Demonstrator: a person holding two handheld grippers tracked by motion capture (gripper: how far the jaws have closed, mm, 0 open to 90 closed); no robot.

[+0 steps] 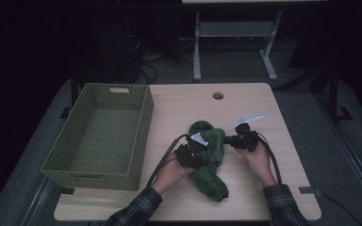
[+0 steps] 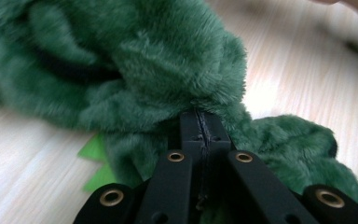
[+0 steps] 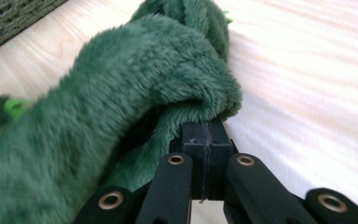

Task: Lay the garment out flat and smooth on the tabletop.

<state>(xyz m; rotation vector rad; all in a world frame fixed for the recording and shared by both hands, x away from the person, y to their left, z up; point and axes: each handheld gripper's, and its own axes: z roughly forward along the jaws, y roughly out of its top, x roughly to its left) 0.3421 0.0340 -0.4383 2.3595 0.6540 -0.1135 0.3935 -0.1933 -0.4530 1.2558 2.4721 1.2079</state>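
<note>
Plush fabric, deep green, bunched on the wooden table [image 1: 254, 188] right of the woven basket [image 1: 99, 136] — that's the green plush garment [image 1: 209, 157]. Left gripper [image 1: 195, 149] bites into its left flank, jaws pressed together with fur pinched at the tips, plain in the left gripper view [image 2: 199, 122]. Right gripper [image 1: 231, 140] nips the right edge, jaws likewise clamped tight on a fold [image 3: 205, 128]. Bright green trim [image 2: 95, 163] peeks from beneath the pile. Both hands rest low on the tabletop.
</note>
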